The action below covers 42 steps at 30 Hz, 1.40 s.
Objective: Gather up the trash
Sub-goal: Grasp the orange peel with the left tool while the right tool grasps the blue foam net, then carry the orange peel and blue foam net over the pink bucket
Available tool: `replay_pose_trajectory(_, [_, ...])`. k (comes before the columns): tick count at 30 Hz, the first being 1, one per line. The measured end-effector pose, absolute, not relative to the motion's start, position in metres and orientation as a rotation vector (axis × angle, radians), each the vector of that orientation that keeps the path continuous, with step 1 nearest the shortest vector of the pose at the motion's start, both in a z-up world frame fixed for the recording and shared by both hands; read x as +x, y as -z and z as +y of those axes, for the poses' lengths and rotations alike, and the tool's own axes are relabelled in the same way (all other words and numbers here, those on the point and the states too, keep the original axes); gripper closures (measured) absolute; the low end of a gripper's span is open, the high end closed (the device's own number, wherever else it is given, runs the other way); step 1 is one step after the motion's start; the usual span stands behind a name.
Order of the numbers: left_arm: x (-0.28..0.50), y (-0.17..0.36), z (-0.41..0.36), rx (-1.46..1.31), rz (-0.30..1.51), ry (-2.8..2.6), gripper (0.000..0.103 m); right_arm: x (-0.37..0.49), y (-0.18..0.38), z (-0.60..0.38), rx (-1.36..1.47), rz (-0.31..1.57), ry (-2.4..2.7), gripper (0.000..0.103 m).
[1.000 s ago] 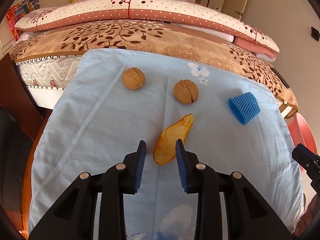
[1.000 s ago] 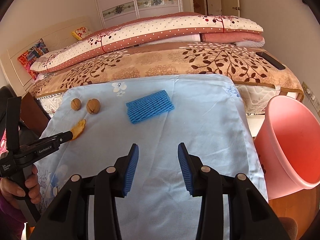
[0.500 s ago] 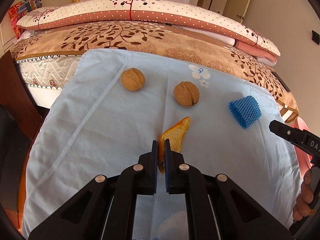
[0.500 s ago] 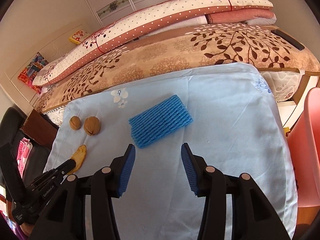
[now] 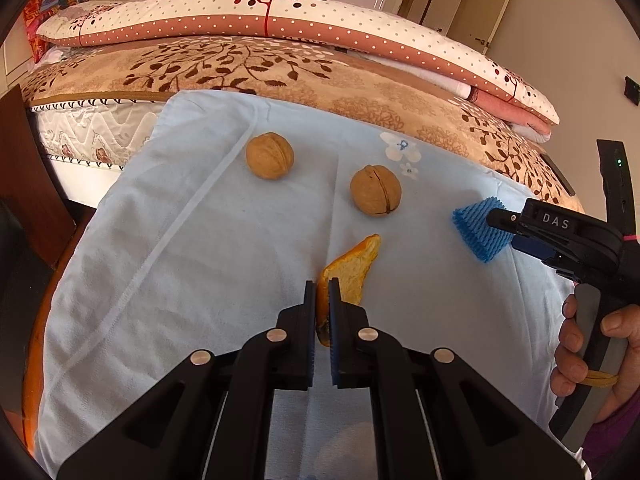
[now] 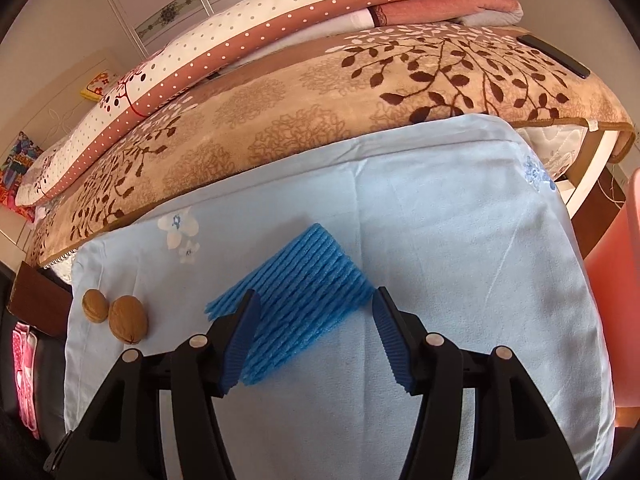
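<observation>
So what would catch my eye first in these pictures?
Probably the orange strip of fruit peel, pinched between the left gripper near the middle of the pale blue cloth. To its right, the right gripper opens around a bright blue ribbed foam net. Two brown walnuts lie beyond.

Two walnuts (image 5: 269, 155) (image 5: 375, 195), one orange peel (image 5: 352, 276), one blue foam net (image 6: 296, 300), two hand-held grippers (image 5: 322, 294) (image 6: 316, 312).

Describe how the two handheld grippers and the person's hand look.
Both the left gripper and the right gripper are black plastic with silver rivets and ribbed blue pads on the jaws. The right one carries white "DAS" lettering, a grey trigger handle and a small green light. The hand shows a purple sleeve.
</observation>
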<state>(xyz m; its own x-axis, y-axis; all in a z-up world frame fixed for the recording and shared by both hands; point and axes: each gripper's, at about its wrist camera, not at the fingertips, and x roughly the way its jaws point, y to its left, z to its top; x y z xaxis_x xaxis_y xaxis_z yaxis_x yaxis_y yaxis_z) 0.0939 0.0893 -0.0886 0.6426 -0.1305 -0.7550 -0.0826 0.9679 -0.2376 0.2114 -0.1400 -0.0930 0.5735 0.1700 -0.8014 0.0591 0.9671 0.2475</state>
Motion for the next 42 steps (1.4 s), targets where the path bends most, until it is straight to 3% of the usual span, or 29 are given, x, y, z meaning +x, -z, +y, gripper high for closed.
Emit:
replay_pose_trajectory(3, [0.094, 0.088, 0.088, -0.254, 0.875, 0.025, 0.098, 0.21, 0.095, -0.132, 0.216, 0.955, -0.088, 0.077])
replay_pose_trajectory(7, [0.094, 0.088, 0.088, -0.254, 0.875, 0.025, 0.098, 0.205, 0.091, -0.132, 0.224, 0.936, -0.127, 0.098])
replay_pose_trajectory(22, [0.081, 0.062, 0.064, -0.169, 0.791, 0.011, 0.098, 0.133, 0.045, -0.151, 0.109, 0.81, -0.168, 0.099])
replay_pose_trajectory(42, [0.035, 0.013, -0.032, -0.084, 0.669, 0.085, 0.098, 0.018, 0.023, -0.192, -0.051, 0.697, -0.071, 0.098])
